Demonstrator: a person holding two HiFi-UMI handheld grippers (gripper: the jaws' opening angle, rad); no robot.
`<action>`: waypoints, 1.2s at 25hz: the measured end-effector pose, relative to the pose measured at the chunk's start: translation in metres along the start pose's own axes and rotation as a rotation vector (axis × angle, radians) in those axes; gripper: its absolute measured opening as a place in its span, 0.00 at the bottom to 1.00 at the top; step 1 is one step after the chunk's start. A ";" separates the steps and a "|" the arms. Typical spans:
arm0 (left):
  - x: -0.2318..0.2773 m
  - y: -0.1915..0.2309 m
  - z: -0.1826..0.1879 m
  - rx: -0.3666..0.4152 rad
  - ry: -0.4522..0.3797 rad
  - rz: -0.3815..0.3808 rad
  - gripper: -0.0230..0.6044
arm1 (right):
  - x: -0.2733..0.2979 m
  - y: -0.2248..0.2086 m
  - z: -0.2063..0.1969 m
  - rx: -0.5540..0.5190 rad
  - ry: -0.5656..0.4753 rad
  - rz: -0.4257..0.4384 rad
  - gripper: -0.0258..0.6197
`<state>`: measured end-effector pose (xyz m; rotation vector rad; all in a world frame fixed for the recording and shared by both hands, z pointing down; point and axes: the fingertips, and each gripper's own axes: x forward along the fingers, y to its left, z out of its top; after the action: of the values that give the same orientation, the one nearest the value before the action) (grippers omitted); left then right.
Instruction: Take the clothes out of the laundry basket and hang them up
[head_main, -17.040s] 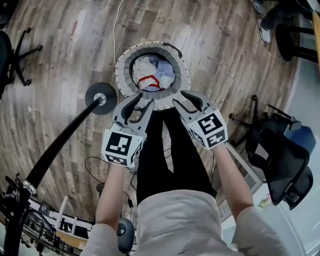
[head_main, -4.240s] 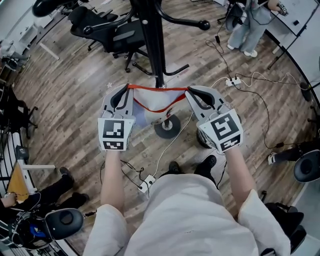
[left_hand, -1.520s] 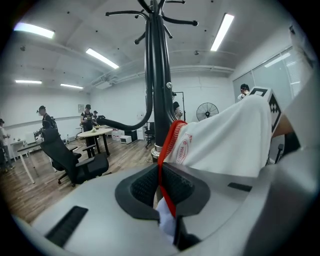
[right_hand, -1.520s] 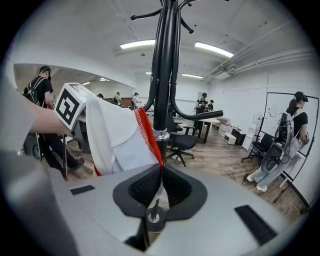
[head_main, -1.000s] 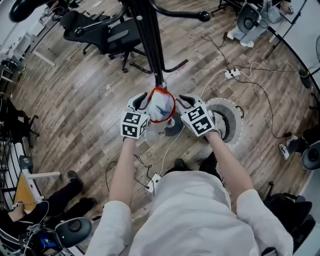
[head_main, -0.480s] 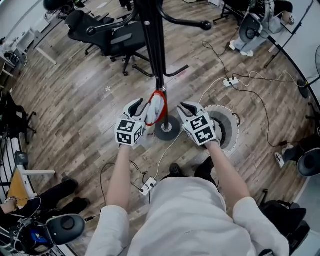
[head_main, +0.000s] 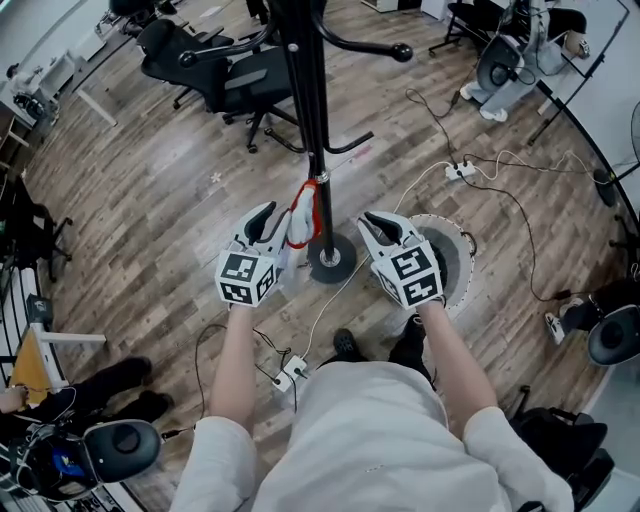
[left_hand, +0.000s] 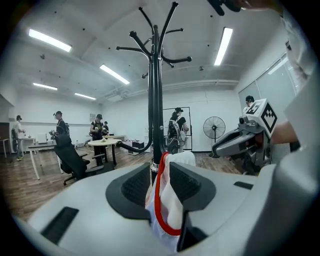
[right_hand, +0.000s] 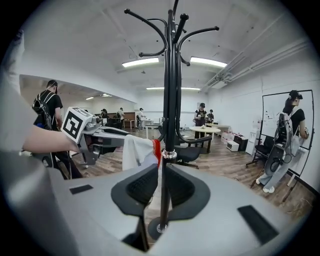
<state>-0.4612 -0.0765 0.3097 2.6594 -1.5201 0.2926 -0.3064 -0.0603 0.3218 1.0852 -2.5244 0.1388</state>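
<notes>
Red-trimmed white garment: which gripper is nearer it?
Left. The left gripper is clamped on the garment; the right gripper, its empty jaws having just been closing, is across the coat stand pole, apart from it.

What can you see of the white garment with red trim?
The white garment is small, thin soft fabric, white with a pale bluish part lower down and a red elastic-looking edging looping around it. Bunched and limp, it hangs off the floor, clamped between the jaws of the left gripper. It sits right beside the black coat stand's pole, well below the hooks; whether it touches the pole can't be told.
</notes>
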 end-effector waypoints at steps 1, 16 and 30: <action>-0.004 -0.003 0.003 -0.004 -0.005 0.007 0.25 | -0.004 0.000 0.002 -0.001 -0.009 0.002 0.13; -0.035 -0.084 0.039 -0.037 -0.090 0.020 0.21 | -0.059 -0.011 0.014 0.016 -0.086 0.061 0.07; 0.015 -0.192 0.043 -0.133 -0.051 -0.048 0.14 | -0.138 -0.082 -0.013 0.082 -0.087 0.033 0.05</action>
<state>-0.2828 0.0025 0.2775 2.6136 -1.4327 0.1174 -0.1572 -0.0204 0.2756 1.1035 -2.6362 0.2097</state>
